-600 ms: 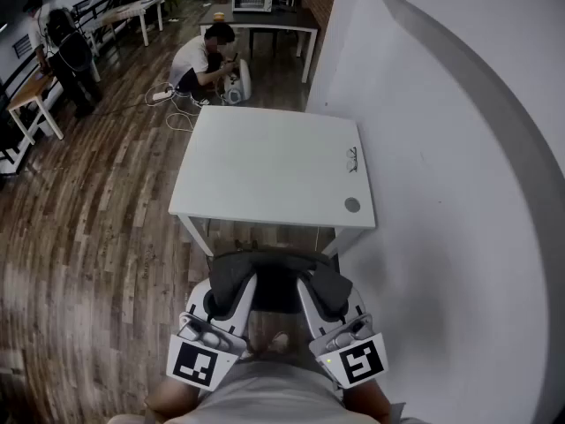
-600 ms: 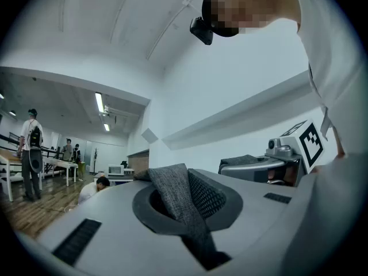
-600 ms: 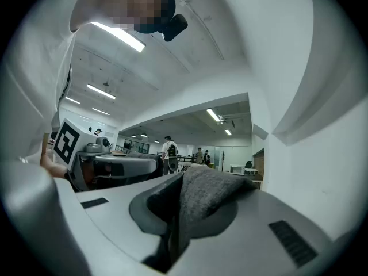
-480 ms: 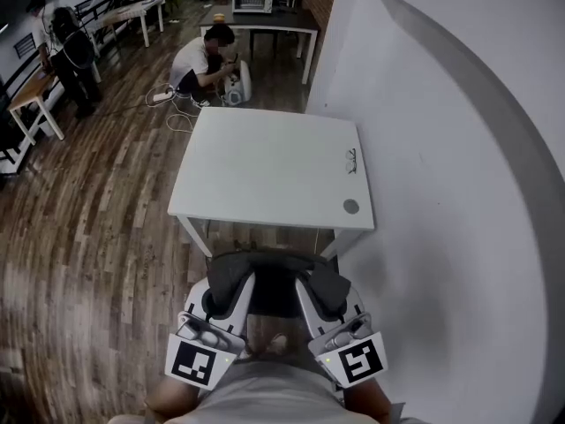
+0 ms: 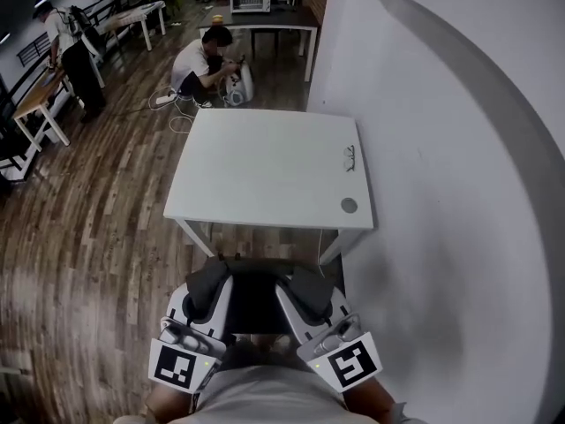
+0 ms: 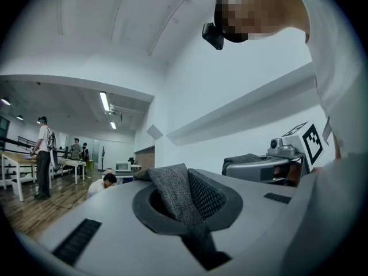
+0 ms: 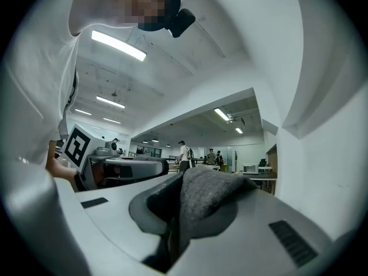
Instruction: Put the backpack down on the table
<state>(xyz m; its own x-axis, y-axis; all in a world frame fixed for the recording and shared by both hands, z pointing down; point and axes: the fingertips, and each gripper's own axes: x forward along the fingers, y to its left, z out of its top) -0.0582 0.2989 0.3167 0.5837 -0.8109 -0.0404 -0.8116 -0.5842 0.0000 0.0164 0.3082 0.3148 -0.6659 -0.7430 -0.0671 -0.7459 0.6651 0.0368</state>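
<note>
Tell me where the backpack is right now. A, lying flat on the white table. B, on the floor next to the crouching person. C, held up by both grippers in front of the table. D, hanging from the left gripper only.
C: the left gripper and the right gripper are each shut on a grey strap, with the backpack hanging between them short of the table.
</note>
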